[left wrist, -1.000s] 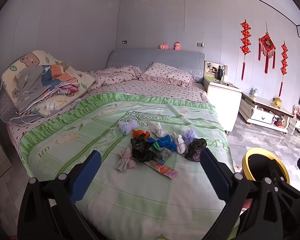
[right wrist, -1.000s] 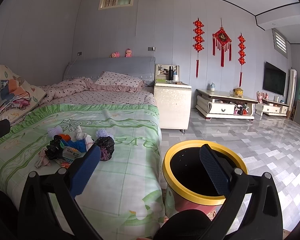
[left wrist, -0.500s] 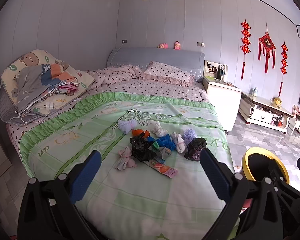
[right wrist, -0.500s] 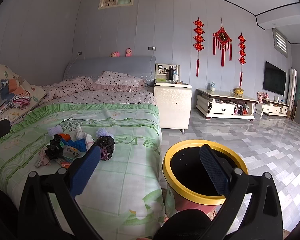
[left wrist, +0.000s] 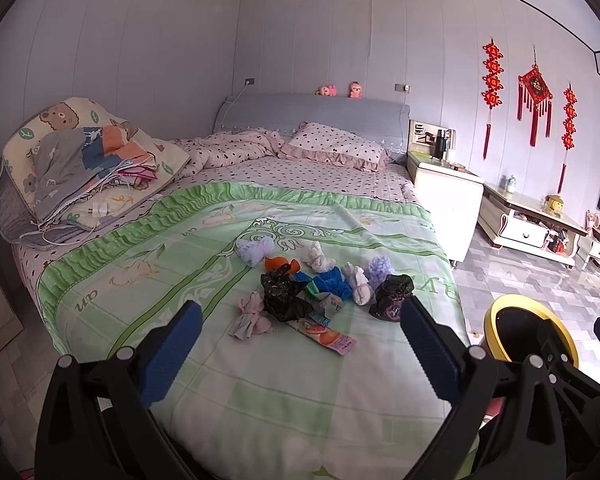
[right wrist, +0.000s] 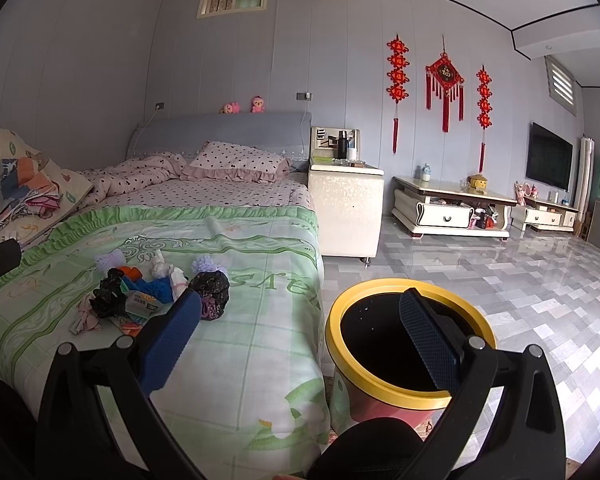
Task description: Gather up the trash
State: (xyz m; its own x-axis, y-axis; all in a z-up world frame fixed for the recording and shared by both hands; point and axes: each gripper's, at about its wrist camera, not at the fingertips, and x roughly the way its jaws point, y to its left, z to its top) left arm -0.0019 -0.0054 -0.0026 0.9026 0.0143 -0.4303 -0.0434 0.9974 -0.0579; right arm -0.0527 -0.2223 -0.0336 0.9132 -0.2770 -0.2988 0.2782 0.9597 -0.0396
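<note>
A pile of trash lies on the green bedspread [left wrist: 148, 280]: black bags [left wrist: 282, 294] [left wrist: 392, 296], a blue wad [left wrist: 332, 282], white and purple bundles [left wrist: 254, 250], a pink rag [left wrist: 252, 318], an orange snack wrapper [left wrist: 326, 336]. The pile also shows in the right wrist view [right wrist: 156, 296]. My left gripper [left wrist: 298, 354] is open and empty, short of the pile above the bed's foot. My right gripper [right wrist: 300, 336] is open and empty, between the bed's edge and the yellow-rimmed bin [right wrist: 404, 344], which also shows in the left wrist view [left wrist: 528, 332].
Folded blankets [left wrist: 80, 168] sit at the bed's left, pillows [left wrist: 336, 148] at the head. A white nightstand [right wrist: 346, 208] stands right of the bed, a low TV cabinet [right wrist: 452, 212] beyond it. Grey tiled floor [right wrist: 520, 280] spreads right of the bin.
Both views have shifted very slightly; the grippers stay open and nothing on the bed has moved.
</note>
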